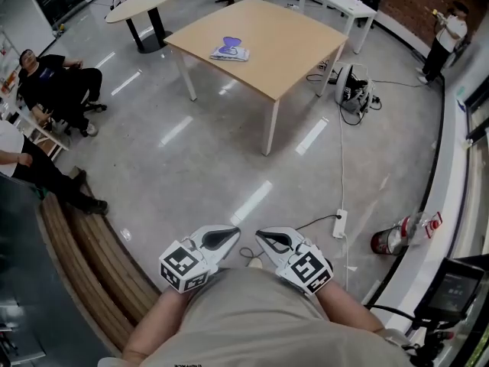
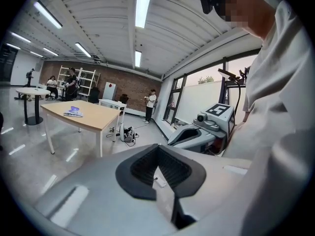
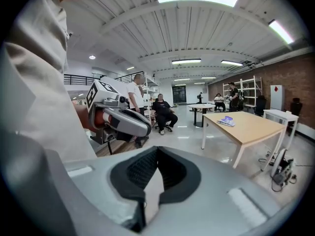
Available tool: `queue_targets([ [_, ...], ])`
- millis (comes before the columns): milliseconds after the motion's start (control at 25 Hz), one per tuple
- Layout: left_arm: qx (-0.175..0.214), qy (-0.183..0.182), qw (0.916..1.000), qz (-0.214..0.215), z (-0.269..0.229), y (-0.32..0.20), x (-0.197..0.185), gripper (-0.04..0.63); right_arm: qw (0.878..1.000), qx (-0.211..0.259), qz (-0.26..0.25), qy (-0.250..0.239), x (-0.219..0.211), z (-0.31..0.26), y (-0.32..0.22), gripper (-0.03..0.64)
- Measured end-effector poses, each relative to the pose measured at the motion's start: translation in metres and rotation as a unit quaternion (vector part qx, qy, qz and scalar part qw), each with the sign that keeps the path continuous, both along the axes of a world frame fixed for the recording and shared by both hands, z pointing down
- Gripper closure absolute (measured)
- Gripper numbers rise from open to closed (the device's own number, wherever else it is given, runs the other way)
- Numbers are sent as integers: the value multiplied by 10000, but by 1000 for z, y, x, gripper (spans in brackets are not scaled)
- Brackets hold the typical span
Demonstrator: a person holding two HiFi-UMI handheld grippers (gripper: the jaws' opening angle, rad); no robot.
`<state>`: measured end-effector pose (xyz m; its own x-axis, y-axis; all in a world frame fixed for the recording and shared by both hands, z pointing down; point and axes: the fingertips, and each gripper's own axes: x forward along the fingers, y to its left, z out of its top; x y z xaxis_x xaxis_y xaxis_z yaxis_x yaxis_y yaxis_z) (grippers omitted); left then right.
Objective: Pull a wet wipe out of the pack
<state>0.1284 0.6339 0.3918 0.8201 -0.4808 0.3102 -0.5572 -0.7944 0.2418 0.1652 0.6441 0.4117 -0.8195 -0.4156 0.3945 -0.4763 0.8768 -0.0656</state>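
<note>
The wet wipe pack (image 1: 230, 50), purple and white, lies on a light wooden table (image 1: 283, 44) far ahead across the floor. It also shows small in the left gripper view as the pack (image 2: 74, 112) and in the right gripper view as the pack (image 3: 227, 121). Both grippers are held close to my body, well short of the table. My left gripper (image 1: 231, 234) is shut with nothing in it, tips together (image 2: 158, 147). My right gripper (image 1: 263, 236) is likewise shut and empty (image 3: 157, 149). The two point toward each other.
A wooden bench (image 1: 84, 258) runs along my left, with seated people (image 1: 53, 82) beyond it. A power strip (image 1: 340, 223) and a red fire extinguisher (image 1: 397, 237) lie on the floor to the right. A bag and cables (image 1: 353, 89) sit beside the table, with a round table (image 1: 141, 4) behind.
</note>
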Motion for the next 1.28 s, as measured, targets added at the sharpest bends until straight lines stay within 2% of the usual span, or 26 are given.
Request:
queue_targets([
  [320,-88,32,9999,-103,-1,-8,21,591,9999,-79,99,-72,25,9,-2,615],
  [640,-43,-239,9994,-229,7,-13,20,591,9997,-142,0,-202,25,20,-10,615],
  [880,-156,-297,9991,-263,16,-24,2,591,9995,-219,-32,-224,8,24,-24,615],
  [1040,-126,-226,9994,-208,21,-49,-11,591,9997,-251,16,-60,-2,31,-46,615],
  [1280,-78,-15,9999,-78,15,-103,-57,591,9992,-246,265,163,-40,18,-95,615],
])
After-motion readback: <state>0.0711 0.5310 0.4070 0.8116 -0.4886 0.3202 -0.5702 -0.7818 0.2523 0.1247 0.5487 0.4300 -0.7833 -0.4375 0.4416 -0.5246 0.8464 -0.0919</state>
